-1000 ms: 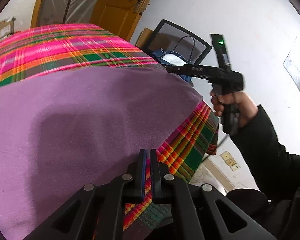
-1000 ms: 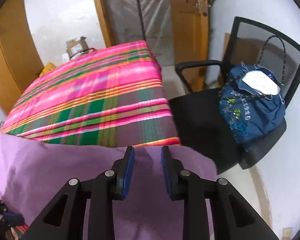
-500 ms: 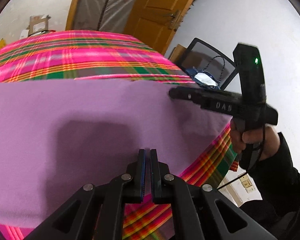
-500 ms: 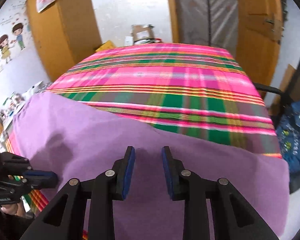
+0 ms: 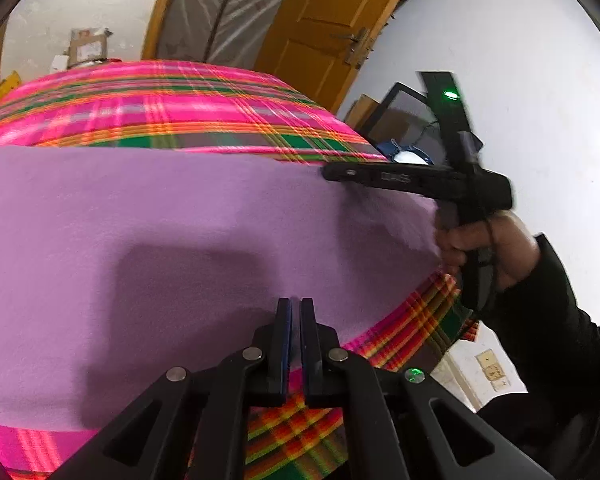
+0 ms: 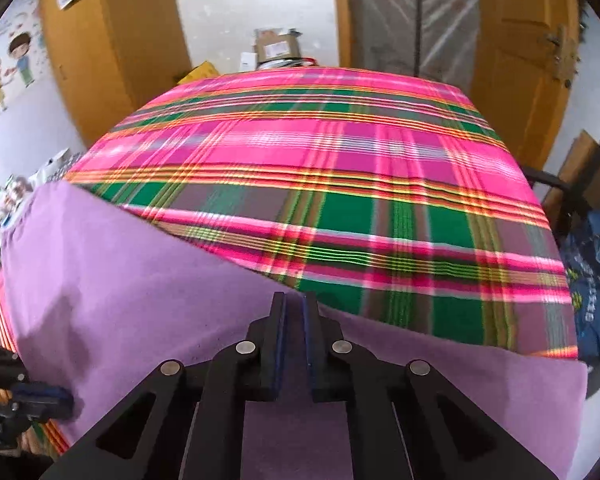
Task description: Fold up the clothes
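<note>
A purple cloth (image 5: 180,240) lies spread flat on a table under a pink and green plaid cover (image 5: 160,100). My left gripper (image 5: 294,308) is shut at the cloth's near edge, close to its near right corner, and pinches that edge. From the right wrist view, the left gripper (image 6: 48,398) shows at the lower left, against the cloth (image 6: 140,300). My right gripper (image 6: 294,308) sits at the cloth's far edge. Its jaws are closing to a narrow gap, and the edge lies flat at the tips. A person's hand (image 5: 484,248) holds the right gripper (image 5: 328,172).
A black mesh chair with a blue denim bag (image 6: 596,280) stands off the table's right side. Wooden doors (image 5: 320,32) and a plastic-draped doorway lie beyond the table. Cardboard boxes (image 6: 276,46) sit behind the far edge. The plaid cover (image 6: 340,152) is bare past the cloth.
The right gripper's jaws have narrowed from well apart to a thin gap, and it has swung over the cloth to its far edge. The left gripper stays shut at the near edge.
</note>
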Available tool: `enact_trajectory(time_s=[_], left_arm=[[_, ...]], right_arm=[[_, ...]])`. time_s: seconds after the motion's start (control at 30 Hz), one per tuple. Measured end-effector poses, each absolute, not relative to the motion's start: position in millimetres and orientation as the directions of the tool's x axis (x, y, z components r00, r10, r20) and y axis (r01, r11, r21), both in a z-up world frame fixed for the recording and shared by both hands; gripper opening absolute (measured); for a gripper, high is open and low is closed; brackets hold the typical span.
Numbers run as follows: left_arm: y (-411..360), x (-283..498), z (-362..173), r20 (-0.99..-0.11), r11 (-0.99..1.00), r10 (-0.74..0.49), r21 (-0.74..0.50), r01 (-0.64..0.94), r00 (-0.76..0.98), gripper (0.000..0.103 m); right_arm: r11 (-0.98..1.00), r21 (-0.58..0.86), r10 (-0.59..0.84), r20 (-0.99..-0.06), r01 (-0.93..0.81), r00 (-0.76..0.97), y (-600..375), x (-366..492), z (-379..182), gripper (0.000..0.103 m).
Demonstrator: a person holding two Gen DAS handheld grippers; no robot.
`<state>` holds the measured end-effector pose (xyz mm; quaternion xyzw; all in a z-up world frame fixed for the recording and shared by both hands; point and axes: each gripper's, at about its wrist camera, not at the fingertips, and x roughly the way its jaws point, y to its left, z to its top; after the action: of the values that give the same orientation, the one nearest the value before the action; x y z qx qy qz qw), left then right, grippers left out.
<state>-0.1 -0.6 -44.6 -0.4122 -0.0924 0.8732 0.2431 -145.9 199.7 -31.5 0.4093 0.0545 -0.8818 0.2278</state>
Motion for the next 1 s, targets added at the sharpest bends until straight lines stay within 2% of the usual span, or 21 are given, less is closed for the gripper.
enact_trajectory(time_s=[0.23, 0.33, 0.57, 0.73, 1.0], left_arm=[[-29, 2, -50, -0.678, -0.885, 0.465, -0.377, -0.273, -0.569, 0.003], [-32, 2, -50, -0.675, -0.886, 0.461, -0.378, -0.267, -0.575, 0.002], [-66, 1, -45, -0.678, -0.929, 0.349, -0.339, -0.147, -0.647, 0.002], [-94, -1, -51, -0.677, -0.929, 0.316, -0.364, -0.07, -0.665, 0.002], [-154, 17, -47, -0.692, -0.942, 0.117, -0.305, 0.142, -0.712, 0.003]], right_arm=[[-0.78, 0.115, -0.508, -0.69, 0.615, -0.515, 180, -86, -20, 0.009], [-0.77, 0.084, -0.485, -0.721, 0.633, -0.494, 177, -75, -37, 0.009], [-0.776, 0.1, -0.512, -0.676, 0.623, -0.53, 184, -59, -30, 0.01], [-0.783, 0.086, -0.494, -0.689, 0.616, -0.531, 173, -62, -40, 0.017], [-0.774, 0.105, -0.508, -0.692, 0.625, -0.513, 158, -65, -35, 0.023]])
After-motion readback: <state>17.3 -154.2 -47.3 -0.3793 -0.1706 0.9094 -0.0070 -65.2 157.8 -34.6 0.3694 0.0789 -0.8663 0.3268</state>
